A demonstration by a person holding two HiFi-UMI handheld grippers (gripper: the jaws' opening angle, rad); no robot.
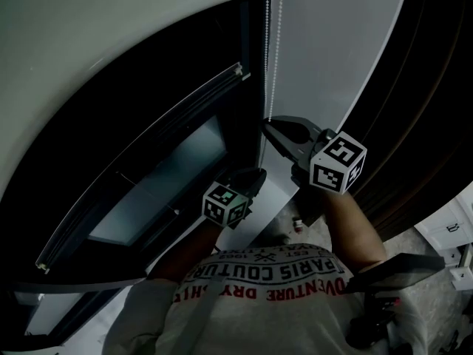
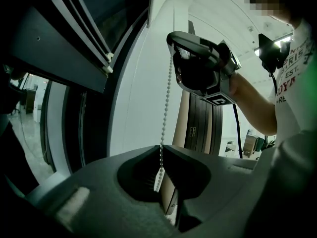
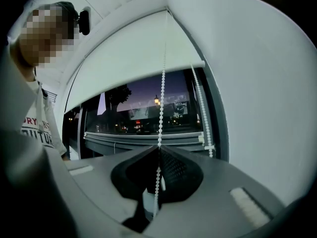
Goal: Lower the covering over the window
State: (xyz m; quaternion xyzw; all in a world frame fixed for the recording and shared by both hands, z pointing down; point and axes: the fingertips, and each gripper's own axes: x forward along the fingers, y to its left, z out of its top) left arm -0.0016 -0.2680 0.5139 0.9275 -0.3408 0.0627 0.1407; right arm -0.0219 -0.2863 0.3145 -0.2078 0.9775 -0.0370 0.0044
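Observation:
The white roller blind (image 3: 133, 58) hangs partly down over a dark window (image 3: 143, 113) that shows night lights outside. Its white bead chain (image 1: 275, 50) runs down the window's right side. My right gripper (image 1: 267, 126) is shut on this chain, which passes between its jaws (image 3: 159, 150). Lower down, my left gripper (image 1: 255, 174) is shut on the same strand (image 2: 161, 150). From the left gripper view the right gripper (image 2: 173, 51) sits directly above, with the chain taut between the two. A second strand (image 3: 200, 108) hangs free to the right.
A pale rail (image 1: 148, 161) crosses the window below the blind. A white wall panel (image 1: 332, 50) stands right of the chain, with dark wooden panelling (image 1: 429, 124) beyond it. The person's white printed T-shirt (image 1: 273, 279) fills the bottom of the head view.

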